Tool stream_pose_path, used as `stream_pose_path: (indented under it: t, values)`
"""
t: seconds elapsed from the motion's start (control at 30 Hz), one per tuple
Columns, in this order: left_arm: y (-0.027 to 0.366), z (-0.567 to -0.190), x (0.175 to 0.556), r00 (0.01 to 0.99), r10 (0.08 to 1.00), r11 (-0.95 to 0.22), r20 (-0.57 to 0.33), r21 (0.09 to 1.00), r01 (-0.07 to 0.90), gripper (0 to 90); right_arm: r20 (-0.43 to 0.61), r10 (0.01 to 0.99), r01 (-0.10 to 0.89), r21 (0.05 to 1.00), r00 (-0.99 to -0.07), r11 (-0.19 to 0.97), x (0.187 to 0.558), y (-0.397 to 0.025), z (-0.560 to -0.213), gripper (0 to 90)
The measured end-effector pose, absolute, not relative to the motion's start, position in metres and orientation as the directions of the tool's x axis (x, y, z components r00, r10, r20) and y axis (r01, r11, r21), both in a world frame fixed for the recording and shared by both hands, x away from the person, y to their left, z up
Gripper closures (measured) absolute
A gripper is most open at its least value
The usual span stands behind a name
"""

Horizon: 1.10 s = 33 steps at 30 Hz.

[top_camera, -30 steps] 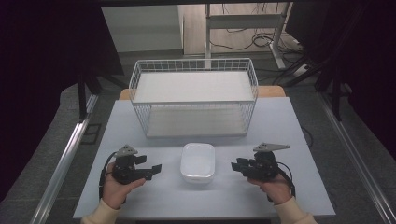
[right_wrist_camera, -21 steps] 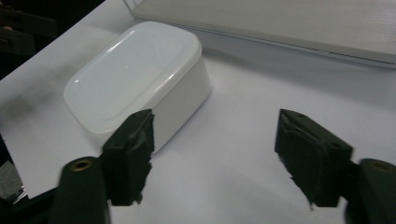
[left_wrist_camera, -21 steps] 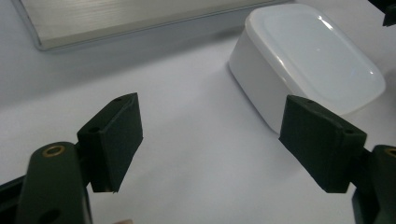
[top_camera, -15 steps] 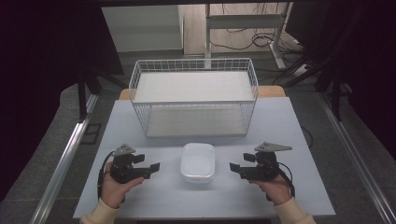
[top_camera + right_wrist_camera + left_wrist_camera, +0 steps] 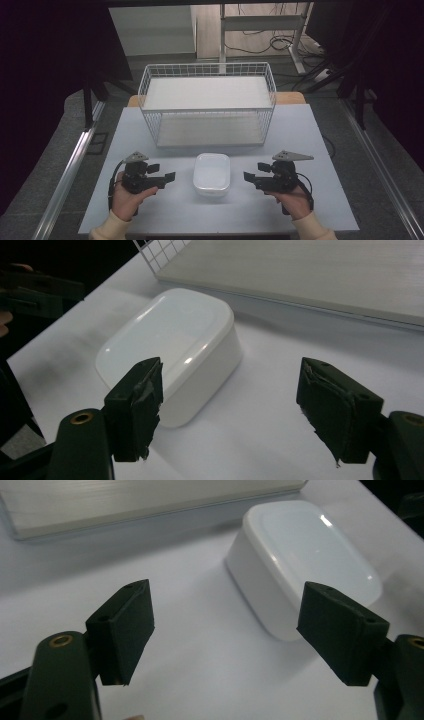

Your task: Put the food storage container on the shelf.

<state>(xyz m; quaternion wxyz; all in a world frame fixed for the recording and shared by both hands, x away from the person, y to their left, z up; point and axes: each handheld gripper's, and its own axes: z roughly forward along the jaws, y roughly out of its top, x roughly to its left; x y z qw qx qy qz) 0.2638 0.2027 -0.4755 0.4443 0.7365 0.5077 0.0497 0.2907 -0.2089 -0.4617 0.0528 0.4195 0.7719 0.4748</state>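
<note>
While your left gripper (image 5: 169, 176) and right gripper (image 5: 248, 176) gape empty, one white lidded box (image 5: 212, 173) sits between them, one wire basket (image 5: 207, 107) behind.

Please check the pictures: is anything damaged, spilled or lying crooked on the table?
Only one thing stands out: the right gripper's pads look torn and ragged at their edges. The white container sits closed and straight before the wire basket; nothing is spilled.
</note>
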Motion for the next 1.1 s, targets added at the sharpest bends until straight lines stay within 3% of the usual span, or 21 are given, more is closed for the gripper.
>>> stream_pose_path:
  t: [0.43, 1.1]
  values:
    - [0.179, -0.467, 0.293, 0.487, 0.693, -0.05, -0.532, 0.638, 0.768, 24.1, 0.372, 0.695, 0.653, 0.735, -0.615, 0.184, 0.307, -0.181, -0.455, 30.4]
    - [0.157, -0.489, 0.313, 0.473, 0.685, -0.089, -0.554, 0.581, 0.809, 29.1, 0.425, 0.683, 0.713, 0.67, -0.594, 0.204, 0.317, -0.155, -0.479, 32.5]
